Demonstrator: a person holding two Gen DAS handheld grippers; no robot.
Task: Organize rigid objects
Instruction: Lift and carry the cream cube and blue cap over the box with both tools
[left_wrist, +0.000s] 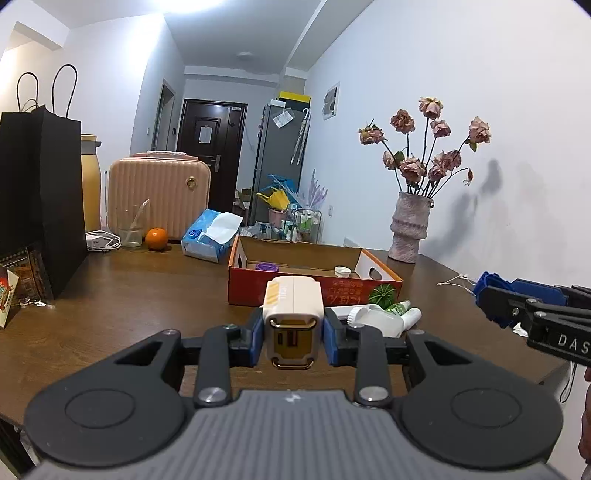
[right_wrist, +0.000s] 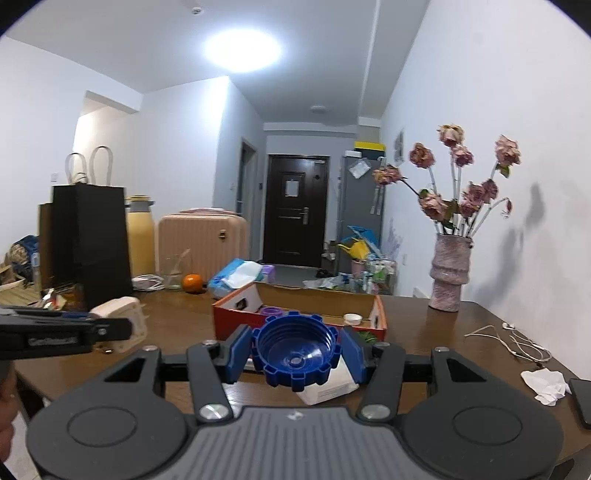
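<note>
My left gripper (left_wrist: 292, 334) is shut on a cream power bank (left_wrist: 292, 314) with gold trim, held above the wooden table (left_wrist: 129, 306), just in front of an open orange cardboard box (left_wrist: 314, 290). My right gripper (right_wrist: 295, 354) is shut on a big blue ribbed lid (right_wrist: 295, 350), held in front of the same box (right_wrist: 236, 321). The box holds a purple lid (left_wrist: 266, 266) and a white cap (left_wrist: 342, 271). The right gripper shows at the right of the left wrist view (left_wrist: 491, 295); the left gripper shows at the left of the right wrist view (right_wrist: 110, 328).
White bottles (left_wrist: 380, 317) lie beside the box. A vase of dried roses (left_wrist: 410, 229) stands by the wall. A tissue pack (left_wrist: 210, 236), orange (left_wrist: 156, 239), glass (left_wrist: 130, 229), black paper bag (left_wrist: 40, 192), earphones (right_wrist: 517, 339) and crumpled tissue (right_wrist: 546, 384) are on the table.
</note>
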